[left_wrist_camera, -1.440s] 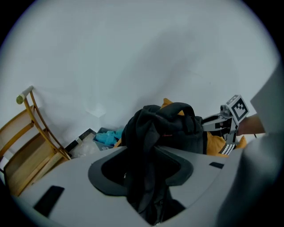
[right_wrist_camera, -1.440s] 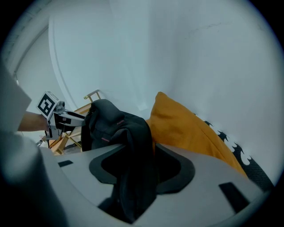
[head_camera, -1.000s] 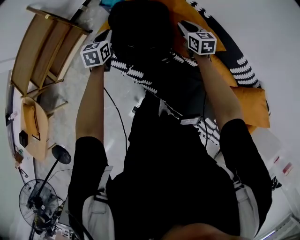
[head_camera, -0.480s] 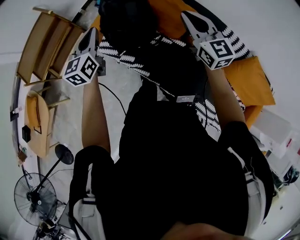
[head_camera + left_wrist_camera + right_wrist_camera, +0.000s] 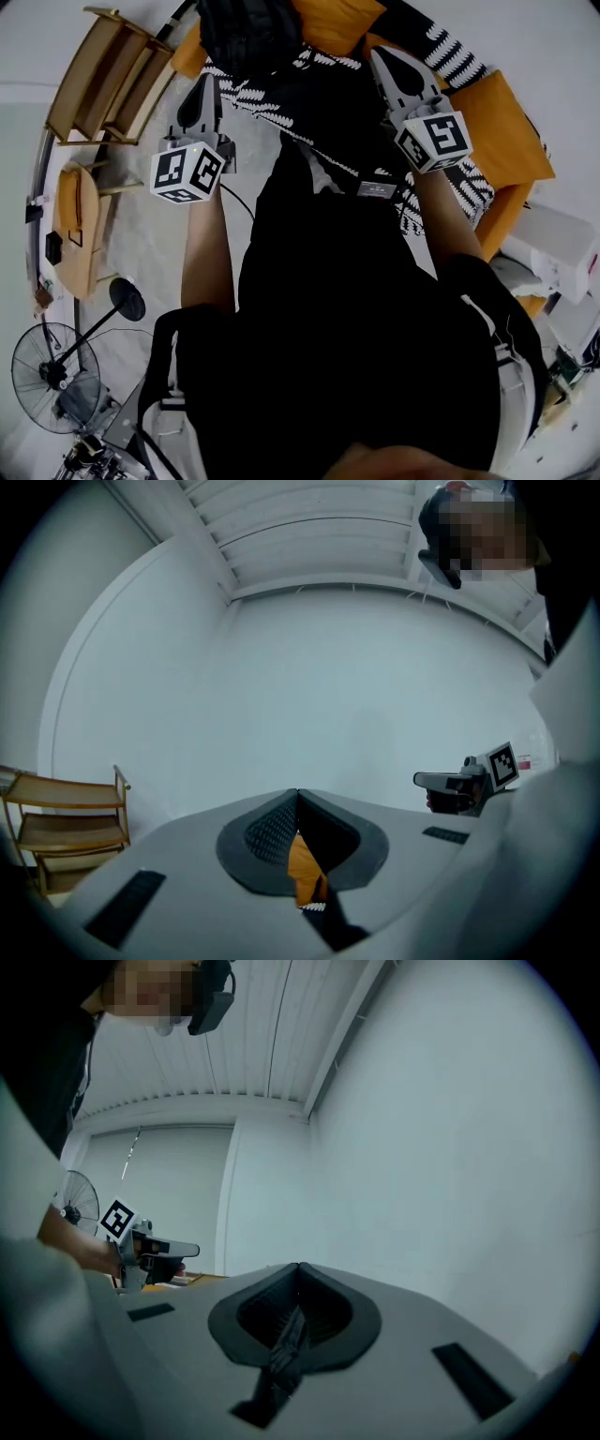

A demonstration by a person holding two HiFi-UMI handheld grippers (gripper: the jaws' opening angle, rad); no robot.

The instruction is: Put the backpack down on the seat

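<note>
Both my claws have come off the backpack (image 5: 246,37). A second ago they flanked it up at twelve o'clock in the head view, and now they are drawn back toward my chest and raised, pointing level. The left gripper (image 5: 203,84) is at about eleven and the right gripper (image 5: 380,54) at one. Each has its jaws pressed together with nothing in them. A dark strip shows in the slit of the right one, which I take for the floor or my own clothes seen through the gap, though that view is too murky to be sure. The backpack rests at twelve o'clock on the orange seat (image 5: 511,131), partly on the black-and-white throw (image 5: 448,54) and clear of both claws, so I judge the job done. Around me, from large to small, are the wooden shelf (image 5: 103,80) at ten o'clock, well apart from the seat, and the standing fan (image 5: 47,370) at eight. A thin cable (image 5: 230,202) trails on the floor by my left forearm. Nothing stands between me and the seat.
</note>
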